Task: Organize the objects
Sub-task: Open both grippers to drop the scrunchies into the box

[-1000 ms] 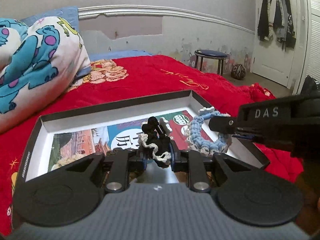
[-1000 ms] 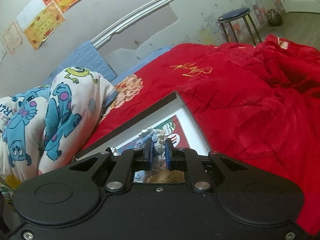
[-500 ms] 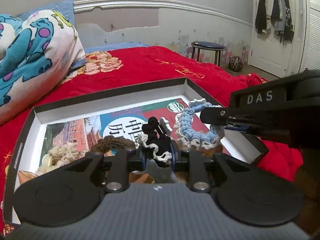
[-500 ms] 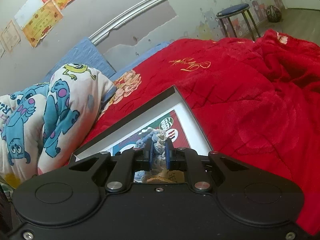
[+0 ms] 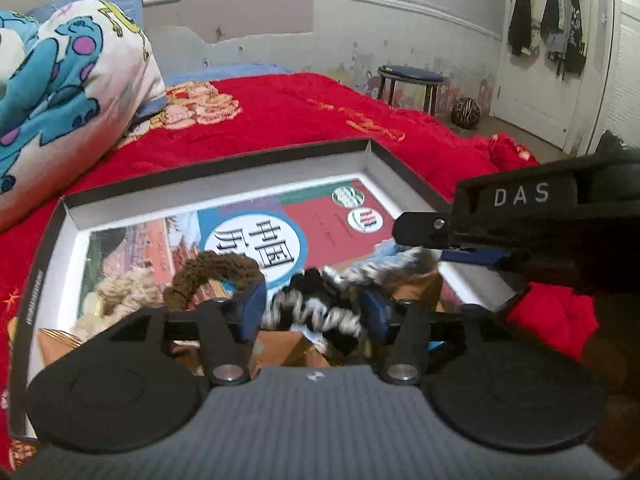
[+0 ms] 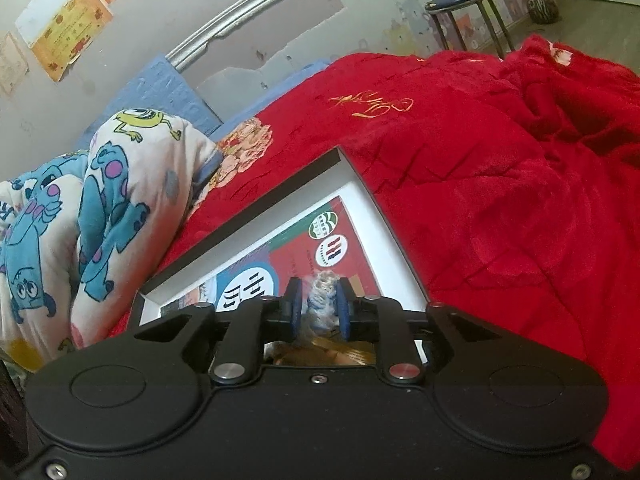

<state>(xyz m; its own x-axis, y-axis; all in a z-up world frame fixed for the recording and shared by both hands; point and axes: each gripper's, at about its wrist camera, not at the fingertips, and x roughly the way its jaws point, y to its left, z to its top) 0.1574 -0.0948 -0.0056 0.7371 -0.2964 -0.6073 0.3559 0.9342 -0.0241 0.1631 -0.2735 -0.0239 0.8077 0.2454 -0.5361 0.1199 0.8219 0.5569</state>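
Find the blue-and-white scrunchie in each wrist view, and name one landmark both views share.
Left wrist: blue-and-white scrunchie right of centre, blurred, under the right gripper.
Right wrist: low centre, between the jaws.
Shared landmark: stool by the wall.

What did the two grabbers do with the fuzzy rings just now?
The left gripper has just been opening: the black and white scrunchie sits loose between its fingers, lower in the box. The right gripper has just been opening too, with the blue scrunchie blurry between its pads. The brown scrunchie, box and red blanket stayed put.
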